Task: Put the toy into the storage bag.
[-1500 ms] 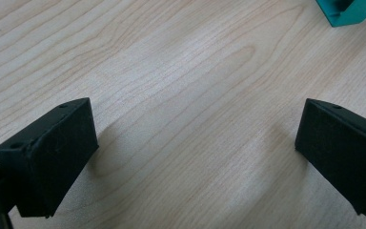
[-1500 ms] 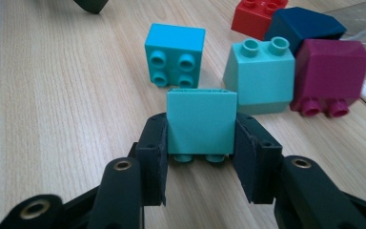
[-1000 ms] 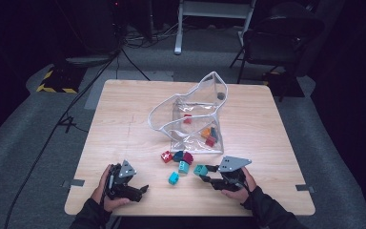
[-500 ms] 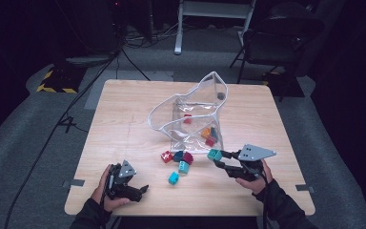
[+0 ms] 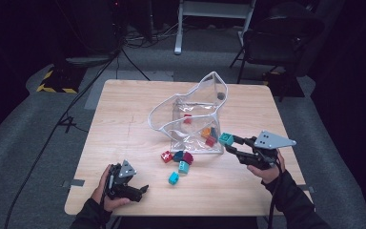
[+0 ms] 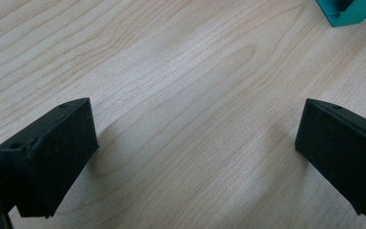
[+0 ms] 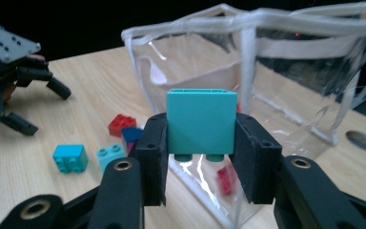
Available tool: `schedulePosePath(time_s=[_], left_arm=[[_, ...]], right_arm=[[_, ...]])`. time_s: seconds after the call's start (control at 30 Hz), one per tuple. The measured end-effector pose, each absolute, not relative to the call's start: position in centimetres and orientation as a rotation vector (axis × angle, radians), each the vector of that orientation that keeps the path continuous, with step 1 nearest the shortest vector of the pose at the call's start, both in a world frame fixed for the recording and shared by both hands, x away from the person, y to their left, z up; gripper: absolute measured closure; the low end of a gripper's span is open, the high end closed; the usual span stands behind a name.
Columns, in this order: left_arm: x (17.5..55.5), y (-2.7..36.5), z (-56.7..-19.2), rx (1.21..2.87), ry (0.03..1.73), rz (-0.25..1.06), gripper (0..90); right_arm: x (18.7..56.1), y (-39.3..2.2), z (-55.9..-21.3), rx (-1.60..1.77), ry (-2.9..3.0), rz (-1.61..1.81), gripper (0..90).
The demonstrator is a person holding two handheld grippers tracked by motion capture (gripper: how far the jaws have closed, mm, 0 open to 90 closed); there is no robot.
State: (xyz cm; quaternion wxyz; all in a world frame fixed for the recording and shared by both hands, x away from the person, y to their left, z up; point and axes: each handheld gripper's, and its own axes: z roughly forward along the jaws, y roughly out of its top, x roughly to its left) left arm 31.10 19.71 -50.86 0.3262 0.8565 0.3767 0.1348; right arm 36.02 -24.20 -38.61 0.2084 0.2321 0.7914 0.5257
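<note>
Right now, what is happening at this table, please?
A person works with a gripper in each hand, putting toy bricks into a clear bag. The right gripper is shut on a teal brick, held in the air beside the bag. The left gripper is open, low over bare table. Some bricks already lie inside the bag; five loose bricks lie on the table in front of it.

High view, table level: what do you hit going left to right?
left gripper → red brick → loose teal brick → clear pouch → teal brick clamped in the right gripper
</note>
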Motion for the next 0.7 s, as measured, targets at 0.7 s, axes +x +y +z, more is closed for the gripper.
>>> schedulePosePath(time_s=[0.7], left_arm=[[31.1, 19.7, -50.9, 2.245, 0.987, 0.355, 0.6]], right_arm=[[39.1, -21.7, -31.5, 0.572, 2.098, 1.455, 59.7]])
